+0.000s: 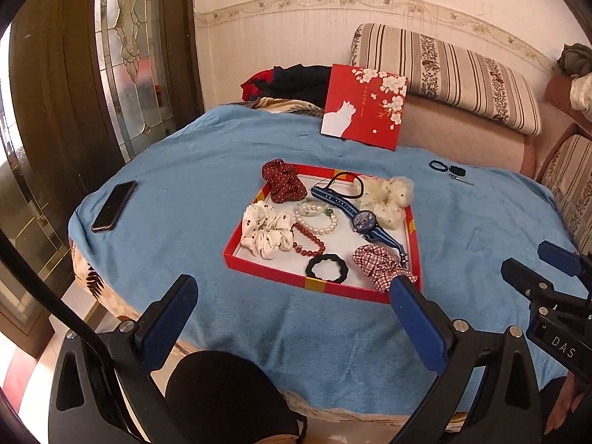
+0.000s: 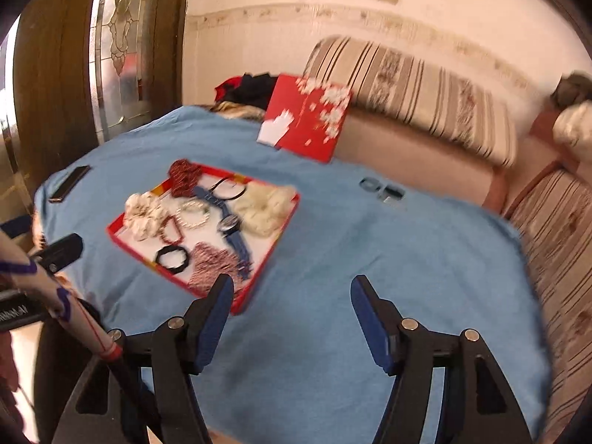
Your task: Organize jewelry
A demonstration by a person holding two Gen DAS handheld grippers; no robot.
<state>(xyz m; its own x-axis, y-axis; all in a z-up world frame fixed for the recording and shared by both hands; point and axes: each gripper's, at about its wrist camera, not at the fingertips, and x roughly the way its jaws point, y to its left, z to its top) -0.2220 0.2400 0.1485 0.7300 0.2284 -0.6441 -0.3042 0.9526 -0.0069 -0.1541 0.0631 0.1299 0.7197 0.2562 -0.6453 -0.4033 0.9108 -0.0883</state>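
Both the left gripper (image 1: 292,318) and the right gripper (image 2: 292,320) hover with fingers apart and empty at the desk's near edge, presumably because the scrunchies, bracelets and watch (image 1: 364,220) are gathered in the red tray (image 1: 259,264) at its middle.

The white letters "DAS" can be read on the black body of the right claw (image 1: 555,259) at the picture's right edge; other lettering is too blurred to read.
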